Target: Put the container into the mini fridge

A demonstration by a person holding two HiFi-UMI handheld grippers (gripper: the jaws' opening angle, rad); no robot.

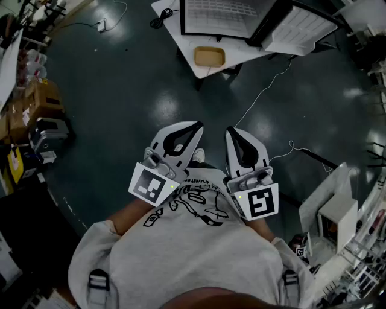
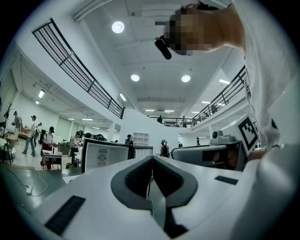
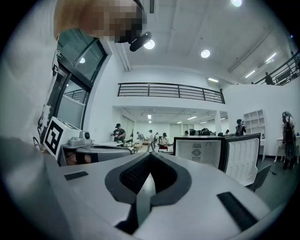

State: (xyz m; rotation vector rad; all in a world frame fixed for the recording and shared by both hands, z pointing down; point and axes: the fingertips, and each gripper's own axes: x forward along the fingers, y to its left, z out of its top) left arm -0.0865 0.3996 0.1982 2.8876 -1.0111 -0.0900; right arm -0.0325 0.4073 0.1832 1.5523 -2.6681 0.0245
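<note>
- Container point(image 1: 209, 57): a shallow tan tub with rounded corners, open on top, and you can see nothing inside it from the head view.
- It sits on the white bench point(image 1: 184, 45) near the front edge, just in front of the mini fridge point(image 1: 220, 18), not inside it.
- The fridge is white with a dark frame, and its door point(image 1: 301, 30) hangs open to the right.
- Your left gripper point(image 1: 194, 127) has its jaws pressed together with nothing between them.
- Your right gripper point(image 1: 232, 131) is the same, jaws together and empty.
- You hold both grippers side by side close to your chest, over the dark floor point(image 1: 120, 96), well apart from the bench and the tub.
</note>
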